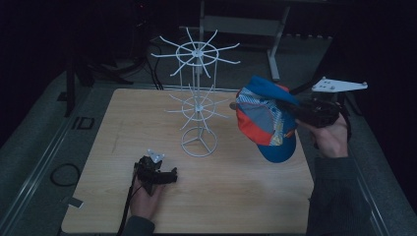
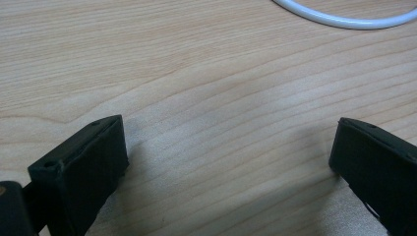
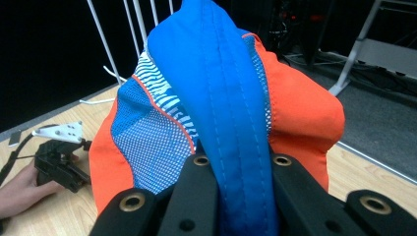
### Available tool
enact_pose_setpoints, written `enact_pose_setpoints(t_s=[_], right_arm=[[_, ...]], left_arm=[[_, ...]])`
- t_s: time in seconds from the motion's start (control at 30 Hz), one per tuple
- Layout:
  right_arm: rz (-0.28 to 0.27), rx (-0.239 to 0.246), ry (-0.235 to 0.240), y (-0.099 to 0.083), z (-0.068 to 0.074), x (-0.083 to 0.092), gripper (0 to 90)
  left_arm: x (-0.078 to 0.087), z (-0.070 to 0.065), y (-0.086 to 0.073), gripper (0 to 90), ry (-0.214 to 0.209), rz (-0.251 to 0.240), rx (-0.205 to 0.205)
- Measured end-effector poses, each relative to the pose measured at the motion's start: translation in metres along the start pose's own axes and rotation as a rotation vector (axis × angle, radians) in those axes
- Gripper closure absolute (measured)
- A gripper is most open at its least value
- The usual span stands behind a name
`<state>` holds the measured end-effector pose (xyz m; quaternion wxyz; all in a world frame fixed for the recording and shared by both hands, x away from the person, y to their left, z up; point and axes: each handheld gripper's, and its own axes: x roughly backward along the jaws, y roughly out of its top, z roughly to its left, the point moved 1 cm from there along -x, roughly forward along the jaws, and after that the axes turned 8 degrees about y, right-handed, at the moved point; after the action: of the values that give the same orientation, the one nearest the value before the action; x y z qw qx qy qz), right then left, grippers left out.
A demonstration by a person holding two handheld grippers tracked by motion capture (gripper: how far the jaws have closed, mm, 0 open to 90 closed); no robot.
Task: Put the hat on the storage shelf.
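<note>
High view: right gripper (image 1: pixel 295 109) clamps the cap (image 1: pixel 265 118) right of the wire rack (image 1: pixel 198 98); left gripper (image 1: pixel 169 175) rests released on the table (image 1: pixel 236 191).

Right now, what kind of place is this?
Probably a lab or test room set up for recording handling work: a bare wooden table on dark flooring, a white wire display rack, a cap clamped in a hand-held right gripper, cables and metal frames behind.
</note>
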<state>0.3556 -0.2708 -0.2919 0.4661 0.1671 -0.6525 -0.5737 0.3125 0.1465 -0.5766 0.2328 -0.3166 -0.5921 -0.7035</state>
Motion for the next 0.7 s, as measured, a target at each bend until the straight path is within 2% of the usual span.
enact_pose_setpoints(t_s=[0.7], right_arm=[[-0.034, -0.009, 0.022, 0.015, 0.001, 0.006, 88.3]], left_arm=[[0.0, 0.0, 0.0, 1.4, -0.001, 0.0, -0.002]])
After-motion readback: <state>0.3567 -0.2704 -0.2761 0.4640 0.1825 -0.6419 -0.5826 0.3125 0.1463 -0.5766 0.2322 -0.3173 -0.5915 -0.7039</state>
